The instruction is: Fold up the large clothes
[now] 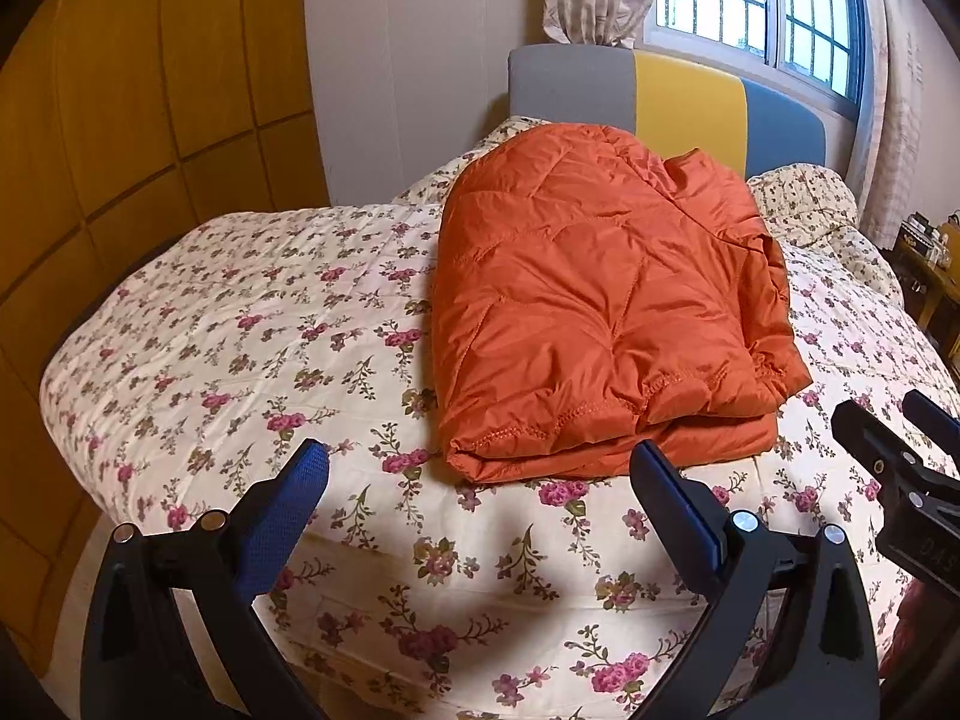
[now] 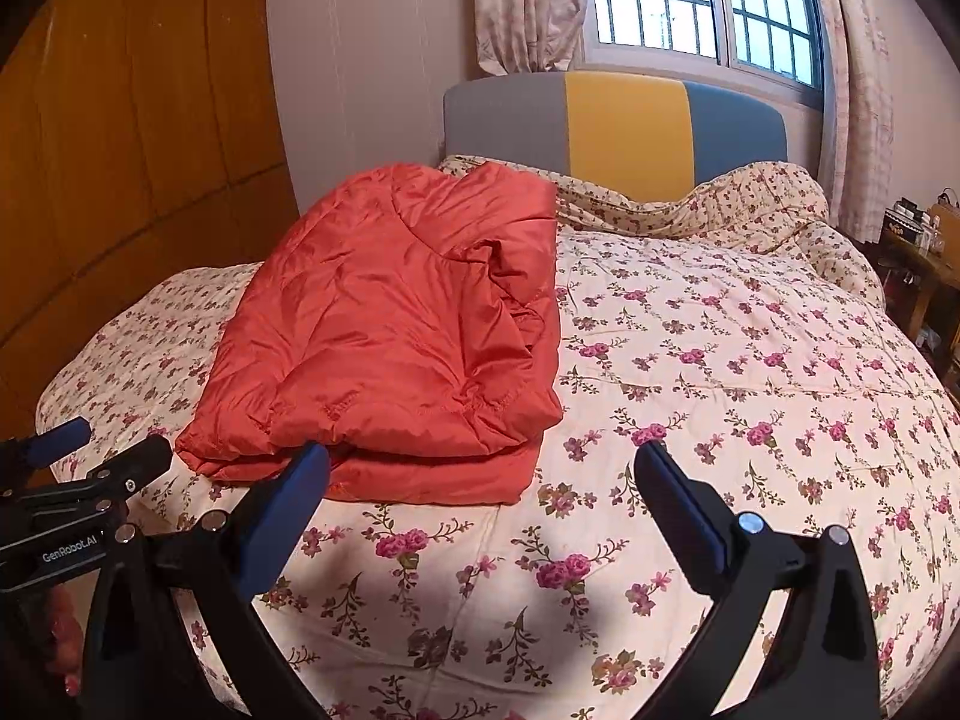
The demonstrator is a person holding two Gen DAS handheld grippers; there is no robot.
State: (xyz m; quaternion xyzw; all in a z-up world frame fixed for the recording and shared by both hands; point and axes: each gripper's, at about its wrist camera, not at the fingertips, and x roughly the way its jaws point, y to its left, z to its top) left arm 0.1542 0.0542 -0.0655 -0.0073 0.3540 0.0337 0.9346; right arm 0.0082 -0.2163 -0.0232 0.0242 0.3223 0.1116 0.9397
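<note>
One folded orange quilted jacket (image 1: 600, 300) lies on the floral bedspread (image 1: 240, 330), nothing on top of it. Both tools, left tool (image 1: 480, 468) and right tool (image 2: 480, 462), hang wide open and empty at its 6 o'clock edge. One tricolour headboard (image 1: 690, 102) stands at 12 o'clock.

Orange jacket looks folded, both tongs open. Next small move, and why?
Probably ease both tongs straight back off the bed. The orange jacket already lies in a stacked, squared bundle on the floral quilt. The left tongs and right tongs hang open and empty just short of its near hem, so nothing seems left to grip.
</note>
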